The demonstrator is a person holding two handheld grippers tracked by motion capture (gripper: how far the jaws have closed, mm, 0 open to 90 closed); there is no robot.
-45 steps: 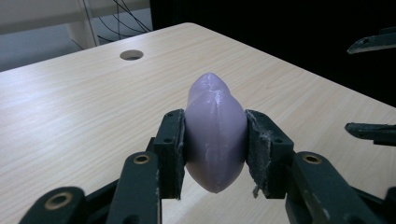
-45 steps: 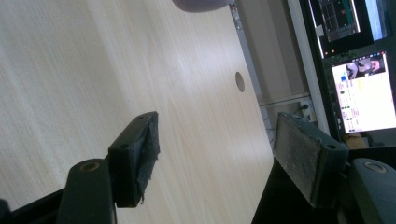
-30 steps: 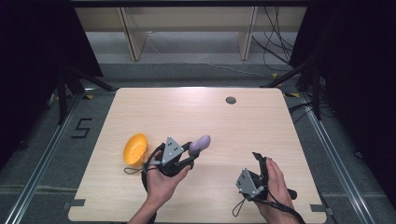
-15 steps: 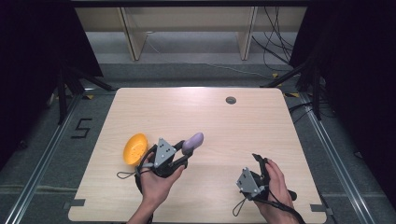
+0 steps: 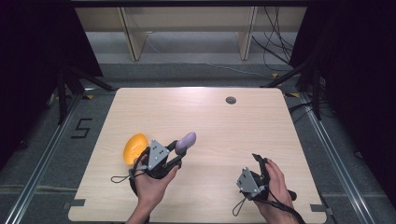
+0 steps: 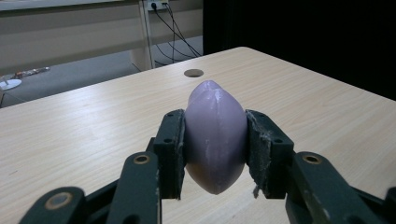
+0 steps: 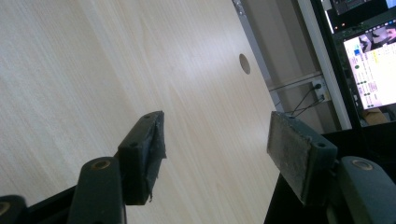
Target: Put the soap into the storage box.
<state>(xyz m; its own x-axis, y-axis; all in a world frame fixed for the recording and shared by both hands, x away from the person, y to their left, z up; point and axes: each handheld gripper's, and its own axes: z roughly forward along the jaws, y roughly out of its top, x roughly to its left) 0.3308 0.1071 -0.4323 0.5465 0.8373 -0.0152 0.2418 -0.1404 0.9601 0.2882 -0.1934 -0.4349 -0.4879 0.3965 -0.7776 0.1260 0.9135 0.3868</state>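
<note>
Left pads [image 6: 170,149]: pressed flat against both flanks of the purple eggplant [image 6: 215,135], no gap showing on either side.
Left gripper [image 5: 180,149]: clamped on the eggplant's lower half; the rounded tip sticks out past the jaws, pointing toward the far side of the table.
Purple eggplant, position: in the high view [image 5: 186,141] it sits at the front-left part of the table, near the orange bowl [image 5: 134,147] on the gripper's left; from the left gripper view it appears lifted just clear of the wood, though contact underneath cannot be ruled out.
Right pads [image 7: 299,156]: set wide apart, nothing between them, bare wood beyond.
Right gripper [image 5: 258,161]: resting low at the front-right of the table, well apart from eggplant and bowl.
Orange bowl: tilted, hollow side partly visible, close beside the left hand [image 5: 152,184].
Table [image 5: 233,135]: light wood, a round cable hole [image 5: 230,100] near the far edge.
Step in hand (judgement): eggplant grasped and being carried; the bowl is the likely destination.
Next move (judgement): swing the left gripper sideways over the bowl, keep the grip firm, then lower and part the jaws; the tilted bowl may shift on contact.
</note>
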